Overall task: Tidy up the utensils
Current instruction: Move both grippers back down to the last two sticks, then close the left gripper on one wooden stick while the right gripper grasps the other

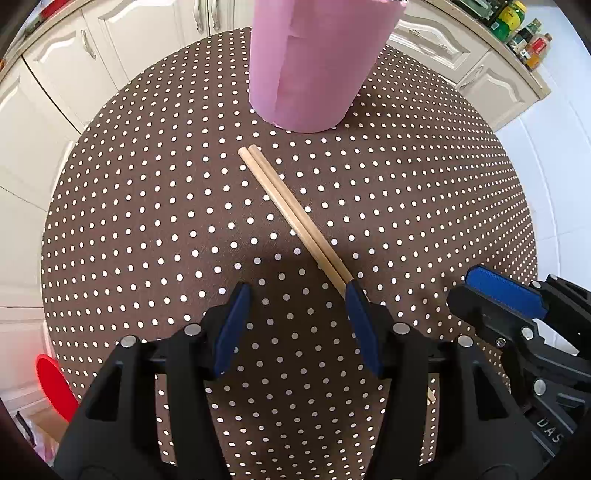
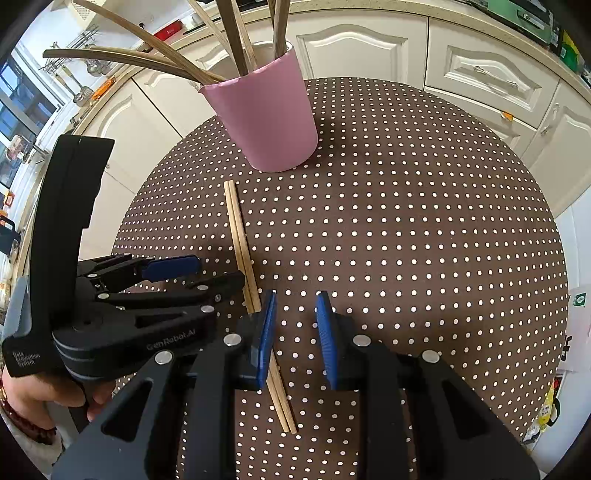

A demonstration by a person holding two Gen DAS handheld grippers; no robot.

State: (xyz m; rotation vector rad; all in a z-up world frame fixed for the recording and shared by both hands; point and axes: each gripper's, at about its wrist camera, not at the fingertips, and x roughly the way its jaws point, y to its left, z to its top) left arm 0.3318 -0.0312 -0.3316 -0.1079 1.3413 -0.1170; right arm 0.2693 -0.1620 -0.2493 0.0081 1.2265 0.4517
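Note:
A pair of wooden chopsticks [image 1: 291, 214] lies side by side on the dotted brown tablecloth [image 1: 147, 221], in front of a pink cup [image 1: 314, 62]. In the right wrist view the chopsticks [image 2: 240, 240] run from the pink cup [image 2: 269, 122], which holds several wooden utensils [image 2: 155, 62], down under my right gripper's left pad. My left gripper [image 1: 295, 325] is open and empty, its right pad by the chopsticks' near end. My right gripper [image 2: 295, 339] is open and empty, just right of the chopsticks. The left gripper also shows in the right wrist view [image 2: 207, 273].
White kitchen cabinets [image 2: 369, 48] ring the round table. Bottles and jars [image 1: 524, 33] stand on the counter at back right. A red object [image 1: 51, 384] sits below the table's left edge. The right gripper shows in the left wrist view [image 1: 517, 302].

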